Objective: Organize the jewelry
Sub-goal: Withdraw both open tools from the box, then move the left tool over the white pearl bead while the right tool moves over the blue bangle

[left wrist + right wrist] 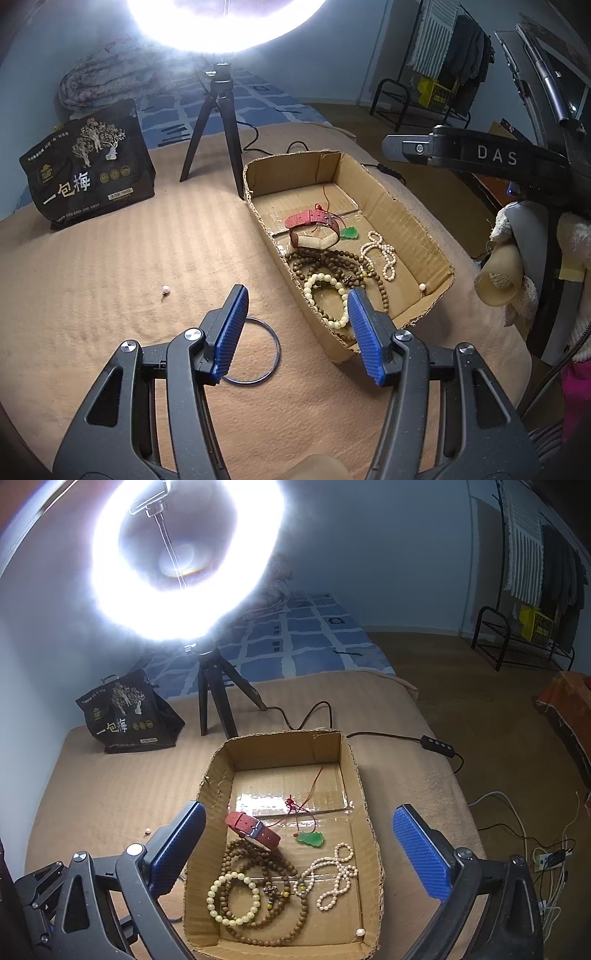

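Observation:
An open cardboard box [406, 221] [280, 746] lies on the tan blanket. Inside it are a red watch strap [314, 218] [255, 830], a green pendant on a red cord [349, 232] [312, 839], a white pearl string [384, 254] [336, 875], brown bead strings [325, 258] [258, 860], a pale bead bracelet [314, 284] [221, 882] and one pearl [359, 932]. My left gripper [297, 291] hangs open above the box's near left corner, holding nothing. Under it a thin ring bangle [271, 332] lies on the blanket. My right gripper [300, 806] stands wide open over the box, holding nothing.
A loose pearl [165, 290] [147, 832] lies on the blanket left of the box. Behind stand a black snack bag [92, 166] [125, 716] and a ring light on a tripod [218, 122] [214, 698], its cable [388, 734] running right. The blanket's edge drops off at the right.

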`<state>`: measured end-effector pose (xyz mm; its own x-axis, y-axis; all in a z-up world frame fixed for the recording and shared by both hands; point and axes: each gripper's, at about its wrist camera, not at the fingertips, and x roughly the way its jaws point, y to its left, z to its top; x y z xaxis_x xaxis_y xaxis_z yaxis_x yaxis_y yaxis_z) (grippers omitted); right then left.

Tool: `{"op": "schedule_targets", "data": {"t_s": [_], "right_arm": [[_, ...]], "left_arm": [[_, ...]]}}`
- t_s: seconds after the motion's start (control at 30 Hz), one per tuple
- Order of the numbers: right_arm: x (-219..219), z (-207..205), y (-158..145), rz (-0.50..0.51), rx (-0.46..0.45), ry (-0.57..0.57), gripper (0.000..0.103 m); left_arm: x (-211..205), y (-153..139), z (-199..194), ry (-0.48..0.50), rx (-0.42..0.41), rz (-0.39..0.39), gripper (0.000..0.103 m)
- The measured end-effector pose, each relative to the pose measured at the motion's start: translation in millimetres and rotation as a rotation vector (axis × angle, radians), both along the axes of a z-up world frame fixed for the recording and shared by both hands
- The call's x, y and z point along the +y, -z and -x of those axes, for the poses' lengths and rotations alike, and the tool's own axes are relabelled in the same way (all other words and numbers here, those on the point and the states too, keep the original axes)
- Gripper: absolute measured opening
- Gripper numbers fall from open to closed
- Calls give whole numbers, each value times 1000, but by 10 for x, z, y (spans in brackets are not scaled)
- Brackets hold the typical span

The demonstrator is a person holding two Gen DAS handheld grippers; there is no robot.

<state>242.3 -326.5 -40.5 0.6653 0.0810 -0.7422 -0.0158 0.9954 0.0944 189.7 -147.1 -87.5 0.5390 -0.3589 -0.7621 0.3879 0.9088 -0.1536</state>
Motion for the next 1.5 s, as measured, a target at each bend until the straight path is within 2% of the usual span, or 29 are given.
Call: {"op": "schedule_targets", "data": {"t_s": [0.5, 0.97, 1.23, 1.43, 1.5], "right_arm": [[179, 183, -120, -10, -25, -42, 103], [617, 565, -179, -19, -36, -170, 103], [987, 895, 5, -38, 7, -246, 103], [1226, 1144, 257, -57, 35, -249, 103], [1289, 1199, 360, -58, 43, -241, 102]], "left_arm": [[273, -71, -7, -32, -27, -10, 57], [952, -43, -213, -145, -18, -12, 57], [1173, 56, -332, -163, 11, -14, 57], [1263, 136, -427, -142, 24, -11, 57], [1268, 205, -450, -121, 34, -18, 51]]}}
